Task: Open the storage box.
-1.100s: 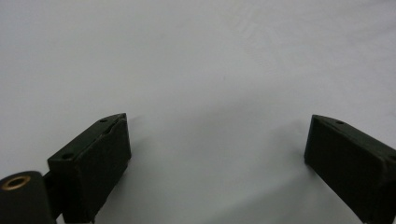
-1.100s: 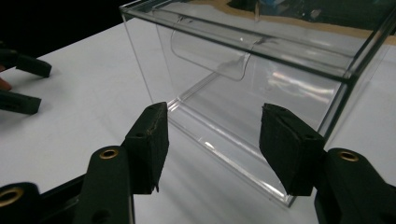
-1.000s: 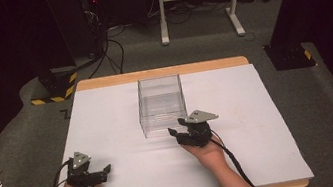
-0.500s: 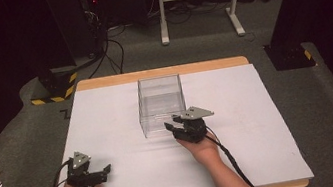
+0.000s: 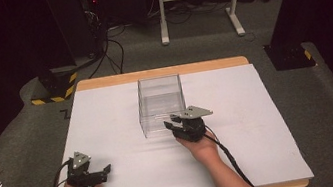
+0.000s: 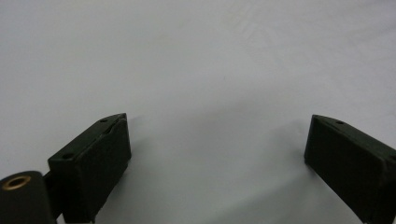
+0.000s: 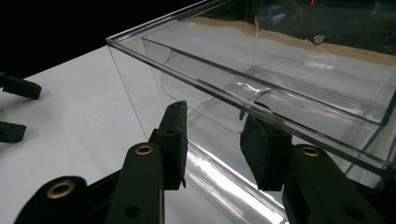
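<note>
White table (image 5: 107, 113): right claw (image 7: 212, 140) partly open at clear box (image 5: 161, 102) front wall; left claw (image 6: 217, 149) wide apart, empty.

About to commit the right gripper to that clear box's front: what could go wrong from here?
1. The right gripper has its jaws part open astride a curved lip on the clear box; a skewed close could slip off it.
2. The box looks light and stands loose on the white sheet, so a pull may drag the whole box.
3. The left gripper, open, rests far off and cannot brace it.
</note>
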Tool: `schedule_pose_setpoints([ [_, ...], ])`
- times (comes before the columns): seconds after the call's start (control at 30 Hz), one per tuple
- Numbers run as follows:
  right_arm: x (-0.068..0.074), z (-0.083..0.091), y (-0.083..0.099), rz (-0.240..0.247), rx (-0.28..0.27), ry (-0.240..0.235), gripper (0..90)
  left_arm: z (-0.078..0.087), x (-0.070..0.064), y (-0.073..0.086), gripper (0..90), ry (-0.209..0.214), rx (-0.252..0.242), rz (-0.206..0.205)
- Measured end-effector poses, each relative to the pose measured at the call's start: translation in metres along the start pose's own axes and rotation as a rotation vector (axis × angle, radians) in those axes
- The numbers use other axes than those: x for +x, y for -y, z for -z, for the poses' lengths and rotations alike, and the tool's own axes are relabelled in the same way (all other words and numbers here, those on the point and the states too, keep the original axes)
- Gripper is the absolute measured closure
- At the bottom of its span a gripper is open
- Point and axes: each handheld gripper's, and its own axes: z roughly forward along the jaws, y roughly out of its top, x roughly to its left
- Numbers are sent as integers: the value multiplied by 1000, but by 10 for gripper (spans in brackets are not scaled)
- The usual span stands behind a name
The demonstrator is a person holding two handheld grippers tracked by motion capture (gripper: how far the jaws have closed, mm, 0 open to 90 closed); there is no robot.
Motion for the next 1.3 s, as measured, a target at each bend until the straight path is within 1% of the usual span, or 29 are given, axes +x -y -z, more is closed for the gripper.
schedule_pose_setpoints([
  [0.1,0,0,0,2,1,0,631,0,0,0,73,0,0,0],
  [0.23,-1,0,0,3,4,-2,683,0,0,0,73,0,0,0],
  [0.3,-1,0,0,8,8,9,720,0,0,0,73,0,0,0],
  [0.37,-3,1,1,6,6,-8,737,0,0,0,73,0,0,0],
  [0.47,-4,2,1,18,10,-8,751,0,0,0,73,0,0,0],
  [0.6,-5,4,1,20,11,-16,771,0,0,0,73,0,0,0],
  [0.83,-4,8,4,26,9,-21,790,0,0,0,73,0,2,-1],
  [1.07,0,16,9,36,5,-25,810,0,0,0,73,1,2,-1],
  [1.2,2,20,12,27,4,-30,825,0,0,0,73,-1,2,-4],
  [1.23,2,21,13,33,3,-28,827,0,0,0,73,-1,2,-4],
  [1.3,2,21,13,34,4,-32,804,0,0,0,73,-1,2,-4],
])
